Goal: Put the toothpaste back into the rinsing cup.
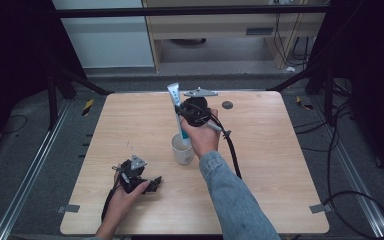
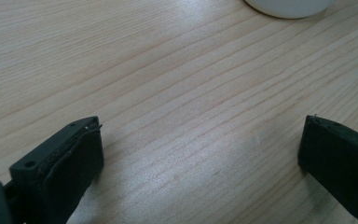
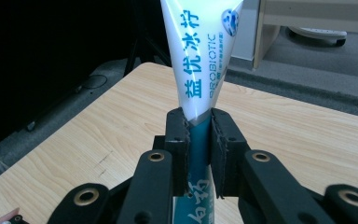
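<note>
tube upright over the cup
our right tongs (image 1: 184, 111) clamp the toothpaste tube (image 1: 176, 102) near-vertical, cup (image 1: 182, 149) directly below; left tongs (image 1: 150, 184) rest wide open, empty, on the counter (image 1: 260, 160).

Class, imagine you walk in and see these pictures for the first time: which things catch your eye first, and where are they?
First comes the white and blue toothpaste tube, standing upright and clamped between the jaws of the right gripper above the white cup near the middle of the wooden table. Next, the left gripper lies low near the table's front left, its jaws wide apart with nothing between them.
</note>
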The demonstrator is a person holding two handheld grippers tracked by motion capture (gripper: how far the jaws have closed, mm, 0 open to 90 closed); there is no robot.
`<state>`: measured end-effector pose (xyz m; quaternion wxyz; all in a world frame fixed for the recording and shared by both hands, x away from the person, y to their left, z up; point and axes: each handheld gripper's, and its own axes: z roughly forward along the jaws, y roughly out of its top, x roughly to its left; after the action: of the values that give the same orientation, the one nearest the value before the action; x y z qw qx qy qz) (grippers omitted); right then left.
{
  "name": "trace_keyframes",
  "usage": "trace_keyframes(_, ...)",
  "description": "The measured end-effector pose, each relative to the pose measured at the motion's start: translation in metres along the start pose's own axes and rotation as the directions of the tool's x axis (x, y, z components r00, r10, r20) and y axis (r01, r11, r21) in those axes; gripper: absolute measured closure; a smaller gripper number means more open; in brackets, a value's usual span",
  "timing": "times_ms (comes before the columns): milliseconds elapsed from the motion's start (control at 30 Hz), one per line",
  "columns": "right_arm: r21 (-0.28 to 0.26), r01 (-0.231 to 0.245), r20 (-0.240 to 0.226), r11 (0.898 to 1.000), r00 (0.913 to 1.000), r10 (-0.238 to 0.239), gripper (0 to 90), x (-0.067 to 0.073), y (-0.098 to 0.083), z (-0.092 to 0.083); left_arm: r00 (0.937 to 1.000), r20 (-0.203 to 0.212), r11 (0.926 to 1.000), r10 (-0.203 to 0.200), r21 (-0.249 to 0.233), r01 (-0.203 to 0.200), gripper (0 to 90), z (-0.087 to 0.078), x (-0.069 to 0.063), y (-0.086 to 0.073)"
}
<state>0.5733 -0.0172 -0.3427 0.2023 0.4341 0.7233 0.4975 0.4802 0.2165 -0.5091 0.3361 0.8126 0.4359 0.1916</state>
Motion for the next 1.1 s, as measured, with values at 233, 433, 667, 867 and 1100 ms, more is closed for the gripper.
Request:
trace_keyframes(233, -0.028, 0.004, 0.012, 1.000, 0.9999, -0.004, 78.6, 0.003, -0.005, -0.002, 1.0000, 0.000, 1.0000, 0.000, 0.000, 0.000, 0.0, 0.000, 0.000, 0.000)
trace_keyframes(433, -0.042, 0.008, 0.021, 0.999, 0.9998, -0.007, 78.5, 0.007, -0.010, -0.002, 1.0000, 0.000, 1.0000, 0.000, 0.000, 0.000, 0.0, 0.000, 0.000, 0.000)
trace_keyframes(667, -0.050, 0.019, 0.029, 0.999, 0.9994, -0.018, 78.5, 0.010, -0.015, -0.002, 1.0000, 0.000, 1.0000, 0.001, 0.000, -0.001, 0.0, 0.000, 0.000, 0.000)
trace_keyframes(867, -0.054, 0.012, 0.049, 0.998, 0.9988, -0.010, 78.6, 0.008, -0.023, -0.003, 1.0000, 0.001, 1.0000, 0.001, 0.000, -0.001, 0.0, 0.000, 0.000, 0.000)
trace_keyframes(1100, -0.069, 0.011, 0.074, 0.998, 0.9973, -0.006, 78.5, 0.010, -0.032, -0.004, 1.0000, 0.001, 1.0000, 0.001, 0.000, -0.001, 0.0, 0.000, 0.000, 0.000)
